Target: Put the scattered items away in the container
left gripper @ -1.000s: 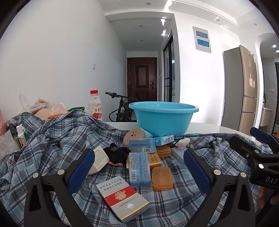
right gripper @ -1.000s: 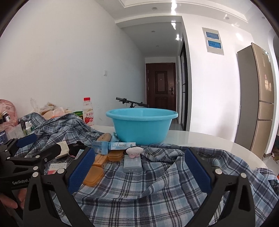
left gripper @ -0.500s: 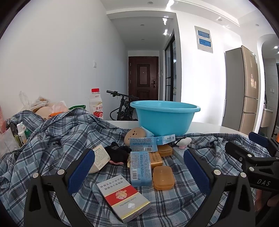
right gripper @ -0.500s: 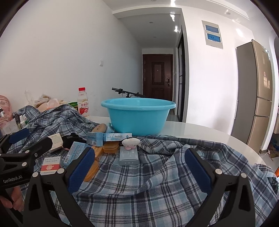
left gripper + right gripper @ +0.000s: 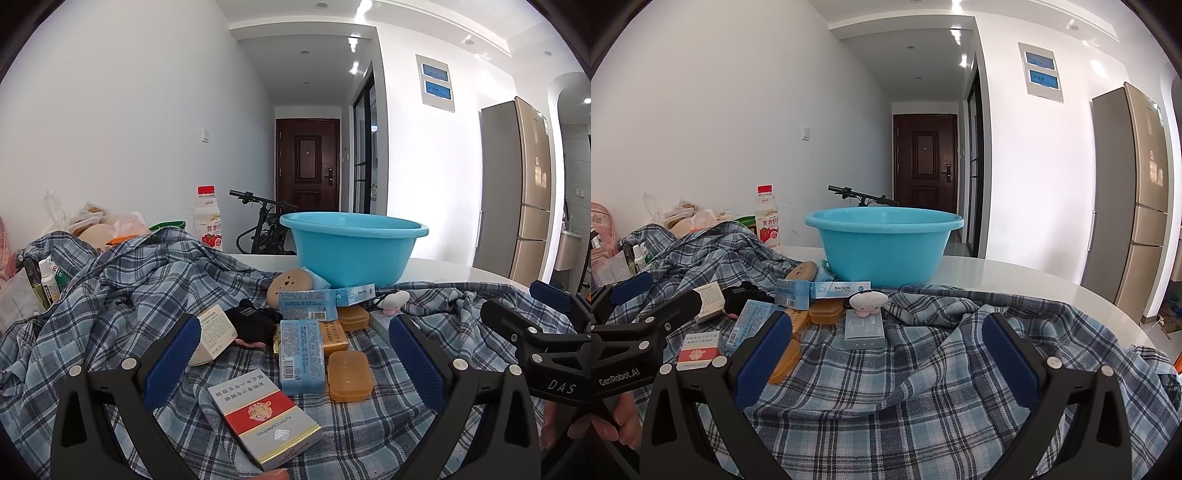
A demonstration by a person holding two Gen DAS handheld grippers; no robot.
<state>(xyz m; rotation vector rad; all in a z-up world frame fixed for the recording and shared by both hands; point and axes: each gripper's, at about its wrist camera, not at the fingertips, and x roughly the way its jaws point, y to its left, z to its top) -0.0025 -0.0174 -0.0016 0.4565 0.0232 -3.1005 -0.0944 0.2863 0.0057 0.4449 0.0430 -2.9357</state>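
**Scattered boxes lay before the blue basin, both grippers spread wide**

Sitting on the white table [image 5: 1015, 280] at the far edge of the clutter, the blue basin [image 5: 352, 251] stood upright, and nothing showed above its rim. Just in front of it, on the rumpled plaid cloth [image 5: 923, 387], lay the scattered items: a long blue carton [image 5: 840, 288] touching the basin's foot, a pale plush toy [image 5: 866, 302] resting on the far end of a grey box [image 5: 864, 328], two orange soap cases [image 5: 349, 374], light-blue packets [image 5: 301, 354], a black bundle [image 5: 255, 325], and nearest the left camera a red-and-white cigarette pack [image 5: 264, 417].

The left gripper [image 5: 293, 354] hovered above that pack with its jaws released and wide apart, holding nothing. The right gripper [image 5: 886, 350] hung over the cloth near the grey box, likewise spread and empty. A red-capped drink bottle [image 5: 207, 218] stood behind the cloth, well apart from the basin; a tall refrigerator [image 5: 1137, 192] lined the right wall.
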